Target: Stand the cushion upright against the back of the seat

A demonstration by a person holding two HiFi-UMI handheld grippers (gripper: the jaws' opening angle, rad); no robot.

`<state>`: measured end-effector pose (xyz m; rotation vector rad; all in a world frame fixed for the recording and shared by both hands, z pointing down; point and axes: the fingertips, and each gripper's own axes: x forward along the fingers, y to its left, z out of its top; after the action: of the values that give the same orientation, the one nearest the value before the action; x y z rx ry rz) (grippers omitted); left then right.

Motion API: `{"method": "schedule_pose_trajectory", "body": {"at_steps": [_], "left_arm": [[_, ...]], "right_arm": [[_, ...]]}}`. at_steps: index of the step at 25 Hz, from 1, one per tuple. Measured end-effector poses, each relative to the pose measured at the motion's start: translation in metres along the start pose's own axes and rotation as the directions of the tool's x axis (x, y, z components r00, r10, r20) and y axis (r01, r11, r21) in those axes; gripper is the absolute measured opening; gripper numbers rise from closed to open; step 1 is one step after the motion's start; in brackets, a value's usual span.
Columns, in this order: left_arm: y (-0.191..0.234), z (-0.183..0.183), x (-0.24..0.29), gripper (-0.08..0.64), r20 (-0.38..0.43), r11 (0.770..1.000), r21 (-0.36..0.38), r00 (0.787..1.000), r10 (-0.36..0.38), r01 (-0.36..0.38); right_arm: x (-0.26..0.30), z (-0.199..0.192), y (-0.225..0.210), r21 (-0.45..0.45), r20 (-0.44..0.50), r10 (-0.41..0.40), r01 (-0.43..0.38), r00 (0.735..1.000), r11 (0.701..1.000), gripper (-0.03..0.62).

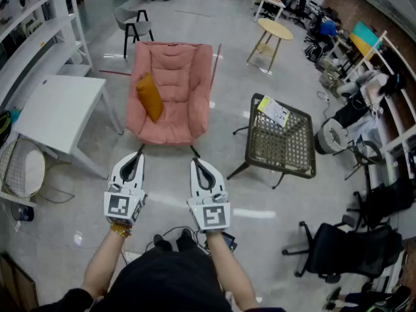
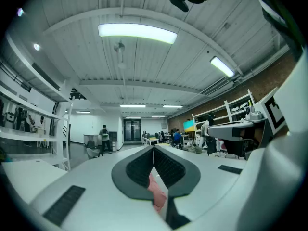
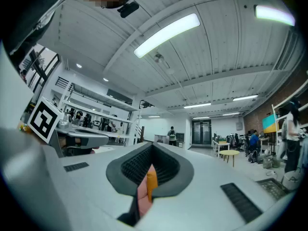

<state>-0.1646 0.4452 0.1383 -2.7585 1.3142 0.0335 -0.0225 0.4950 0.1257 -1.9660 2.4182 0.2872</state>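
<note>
An orange cushion (image 1: 149, 97) leans against the left armrest of a pink padded chair (image 1: 177, 103) in the head view. Both grippers hover over the floor in front of the chair, well short of it. My left gripper (image 1: 135, 156) is shut with nothing in it, and my right gripper (image 1: 197, 163) beside it is shut and empty too. In the left gripper view a sliver of the pink chair (image 2: 156, 192) shows past the closed jaws. Through the closed jaws in the right gripper view I see the cushion (image 3: 151, 182) and the chair (image 3: 142, 198).
A white table (image 1: 55, 112) stands left of the chair and a dark wicker side table (image 1: 283, 142) with a paper on it stands to the right. A round wooden table (image 1: 273, 31), a grey stool (image 1: 133, 21), office chairs (image 1: 351, 252) and shelving ring the room.
</note>
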Motion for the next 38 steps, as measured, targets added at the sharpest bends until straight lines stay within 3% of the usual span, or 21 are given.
{"method": "schedule_pose_trajectory", "body": {"at_steps": [6, 23, 28, 32, 38], "left_arm": [[-0.005, -0.008, 0.001, 0.014, -0.028, 0.999, 0.034, 1.0, -0.012, 0.013], [0.039, -0.031, -0.041, 0.014, -0.018, 0.999, 0.005, 0.999, -0.035, 0.035], [0.044, -0.04, -0.028, 0.014, -0.08, 1.0, 0.014, 0.997, -0.007, 0.008], [0.045, -0.051, -0.004, 0.014, -0.064, 0.999, 0.032, 0.998, -0.003, 0.005], [0.032, -0.045, 0.036, 0.014, -0.11, 0.999, 0.019, 0.993, 0.043, -0.041]], "right_arm": [[0.016, -0.011, 0.019, 0.081, -0.025, 0.016, -0.014, 1.0, 0.997, 0.017], [0.037, -0.018, 0.101, -0.002, -0.068, 0.084, -0.085, 0.994, 0.996, 0.017], [0.046, -0.026, 0.091, -0.002, -0.056, 0.095, -0.095, 0.994, 0.995, 0.017], [0.065, -0.036, 0.074, 0.003, -0.034, 0.111, -0.111, 0.993, 0.994, 0.018], [0.091, -0.038, 0.029, -0.026, -0.034, 0.151, -0.152, 0.988, 0.988, 0.018]]}}
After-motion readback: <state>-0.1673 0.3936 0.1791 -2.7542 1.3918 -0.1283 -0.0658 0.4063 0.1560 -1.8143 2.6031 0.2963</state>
